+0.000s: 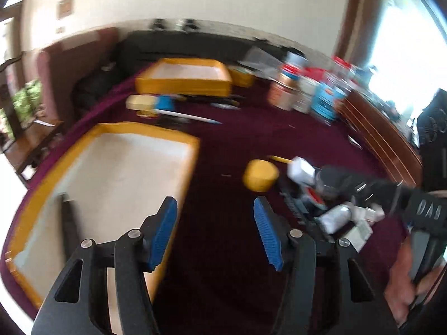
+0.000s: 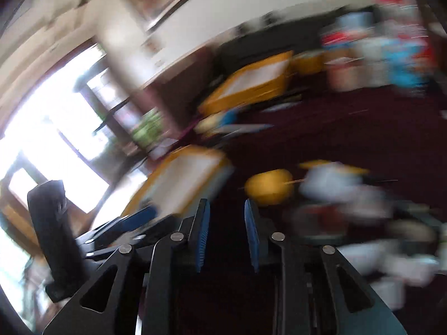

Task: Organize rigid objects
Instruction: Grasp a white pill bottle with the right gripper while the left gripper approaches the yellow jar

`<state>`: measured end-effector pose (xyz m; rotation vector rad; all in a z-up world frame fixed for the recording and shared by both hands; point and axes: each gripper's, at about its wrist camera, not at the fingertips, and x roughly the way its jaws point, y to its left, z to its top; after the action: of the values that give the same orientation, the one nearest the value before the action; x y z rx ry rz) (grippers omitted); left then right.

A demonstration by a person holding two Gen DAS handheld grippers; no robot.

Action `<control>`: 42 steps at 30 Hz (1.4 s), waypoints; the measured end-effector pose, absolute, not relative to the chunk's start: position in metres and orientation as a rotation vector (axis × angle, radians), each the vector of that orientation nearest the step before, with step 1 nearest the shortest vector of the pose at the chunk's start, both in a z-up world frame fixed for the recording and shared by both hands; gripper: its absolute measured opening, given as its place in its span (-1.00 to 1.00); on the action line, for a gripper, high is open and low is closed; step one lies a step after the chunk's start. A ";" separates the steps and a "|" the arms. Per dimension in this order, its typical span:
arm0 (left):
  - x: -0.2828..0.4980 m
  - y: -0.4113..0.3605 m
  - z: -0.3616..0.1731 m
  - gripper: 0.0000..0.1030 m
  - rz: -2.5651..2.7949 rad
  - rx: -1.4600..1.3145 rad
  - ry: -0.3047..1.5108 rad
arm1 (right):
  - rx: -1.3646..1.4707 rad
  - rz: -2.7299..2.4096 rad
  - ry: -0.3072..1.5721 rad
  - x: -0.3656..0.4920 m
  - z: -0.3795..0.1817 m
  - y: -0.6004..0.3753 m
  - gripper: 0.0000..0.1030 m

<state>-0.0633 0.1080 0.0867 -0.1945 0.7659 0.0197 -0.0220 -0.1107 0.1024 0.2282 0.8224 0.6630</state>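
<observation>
My left gripper (image 1: 215,231) stands open over the maroon cloth, with nothing between its blue pads. Just left of it lies a yellow-rimmed tray (image 1: 145,129) with a white floor and a dark strip inside. A yellow cylinder (image 1: 260,175) lies ahead of the right pad. Right of the cylinder is a pile of white bottles and dark objects (image 1: 335,212). My right gripper (image 2: 227,236) has a narrow gap between its pads and holds nothing. The yellow cylinder (image 2: 268,185) lies just beyond it. The right wrist view is heavily blurred.
A second yellow tray (image 1: 184,85) sits farther back, with a cream box (image 1: 139,102), a blue box (image 1: 164,102) and a white pen (image 1: 187,116) before it. Jars and tins (image 1: 307,89) crowd the back right. A hand (image 1: 408,276) holds the other gripper's handle.
</observation>
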 end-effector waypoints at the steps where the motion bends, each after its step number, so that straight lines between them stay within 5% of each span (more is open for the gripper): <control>1: -0.054 0.097 0.083 0.09 -0.005 -0.185 0.782 | 0.218 0.561 0.790 -0.021 0.103 -0.139 -0.43; 3: -0.041 0.079 0.078 0.09 -0.030 -0.161 0.808 | 0.251 0.402 0.749 -0.017 0.102 -0.185 -0.16; 15: 0.014 0.042 0.059 0.09 0.002 -0.088 0.897 | 0.520 0.160 0.856 0.025 0.061 -0.293 -0.16; 24: 0.026 0.031 0.058 0.21 -0.015 -0.034 0.907 | 0.527 0.114 0.901 0.022 0.046 -0.312 0.09; 32: 0.039 0.045 0.049 0.21 -0.035 -0.092 0.950 | 0.497 0.082 0.922 0.022 0.033 -0.308 0.09; 39: 0.045 0.042 0.045 0.21 -0.052 -0.111 0.966 | 0.445 0.119 0.968 0.026 0.023 -0.295 -0.42; 42: 0.047 0.042 0.043 0.21 -0.054 -0.114 0.972 | 0.439 0.139 0.940 0.023 0.027 -0.294 -0.43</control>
<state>0.0466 0.0418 0.0426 -0.1140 0.9722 -0.0538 0.0228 -0.2941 0.0270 0.4391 0.9398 0.1393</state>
